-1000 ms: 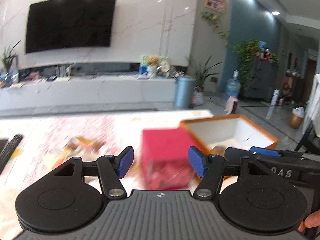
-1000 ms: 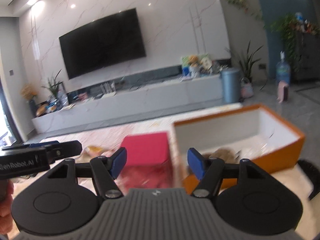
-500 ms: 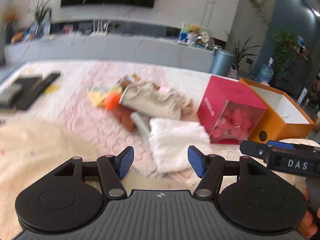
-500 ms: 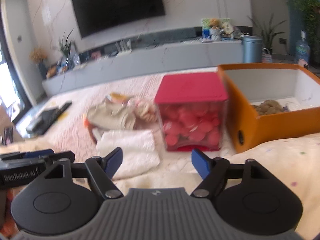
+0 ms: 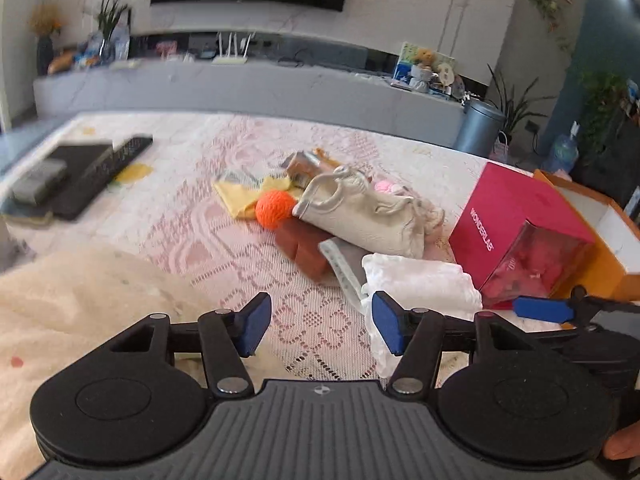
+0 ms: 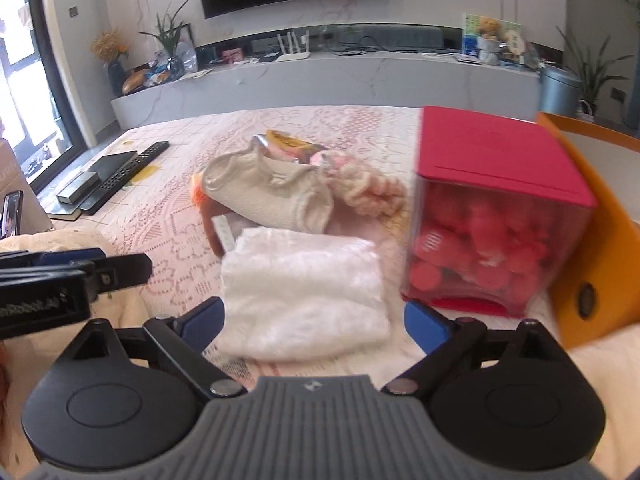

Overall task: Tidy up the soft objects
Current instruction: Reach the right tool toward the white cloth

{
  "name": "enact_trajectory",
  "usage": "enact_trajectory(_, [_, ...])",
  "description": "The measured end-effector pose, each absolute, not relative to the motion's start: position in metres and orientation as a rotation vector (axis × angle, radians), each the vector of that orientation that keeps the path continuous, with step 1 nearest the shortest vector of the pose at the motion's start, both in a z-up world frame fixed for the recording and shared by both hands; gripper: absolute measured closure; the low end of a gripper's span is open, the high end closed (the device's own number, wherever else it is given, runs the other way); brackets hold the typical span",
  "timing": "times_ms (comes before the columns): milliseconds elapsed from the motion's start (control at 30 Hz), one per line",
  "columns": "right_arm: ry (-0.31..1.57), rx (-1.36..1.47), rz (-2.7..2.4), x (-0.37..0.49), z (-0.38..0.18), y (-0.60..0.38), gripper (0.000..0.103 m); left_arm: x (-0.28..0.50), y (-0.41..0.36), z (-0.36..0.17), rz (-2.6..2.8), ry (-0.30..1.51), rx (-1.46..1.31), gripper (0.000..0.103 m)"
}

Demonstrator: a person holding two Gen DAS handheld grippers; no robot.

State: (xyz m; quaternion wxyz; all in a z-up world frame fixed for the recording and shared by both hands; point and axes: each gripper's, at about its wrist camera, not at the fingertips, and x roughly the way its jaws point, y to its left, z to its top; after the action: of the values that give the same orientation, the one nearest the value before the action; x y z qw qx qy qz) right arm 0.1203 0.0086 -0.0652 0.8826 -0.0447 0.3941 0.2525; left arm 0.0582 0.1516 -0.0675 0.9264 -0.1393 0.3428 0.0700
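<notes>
White cloth [image 6: 304, 296] lies dead ahead between the wide-open, empty right gripper [image 6: 314, 322] fingers, long axis across them; left gripper [image 5: 320, 330], open and empty, sits farther left.

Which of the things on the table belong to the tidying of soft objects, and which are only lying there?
Belong to the job:
white folded cloth
beige pouch
orange ball
pink knitted piece
orange box

Only lying there:
remote control
black tablet
red box
</notes>
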Motion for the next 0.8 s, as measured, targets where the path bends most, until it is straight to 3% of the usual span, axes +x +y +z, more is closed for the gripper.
enact_trajectory(100, [0.851,-0.086,0.534,0.134,-0.077,0.021,0.003,0.059,0.158,-0.074,0.155,0.688,-0.331,0.036])
enact_trajectory(467, [0.929,0.057,0.487,0.171,-0.101,0.032,0.007,0.064,0.154,-0.079,0.14,0.716,-0.332,0.035])
enact_trajectory(667, [0.903,-0.052,0.478,0.158,-0.102,0.037,0.04,0.065,0.152,-0.08,0.144,0.723,-0.323,0.035])
enact_trajectory(700, [0.899,-0.085,0.481,0.155,-0.102,0.04,0.053,0.065,0.151,-0.08,0.145,0.723,-0.323,0.035])
enact_trajectory(733, [0.893,-0.114,0.485,0.152,-0.103,0.041,0.077,0.065,0.151,-0.08,0.144,0.723,-0.323,0.035])
enact_trajectory(800, [0.89,-0.099,0.516,0.149,-0.102,0.038,0.093,0.065,0.151,-0.08,0.144,0.723,-0.323,0.035])
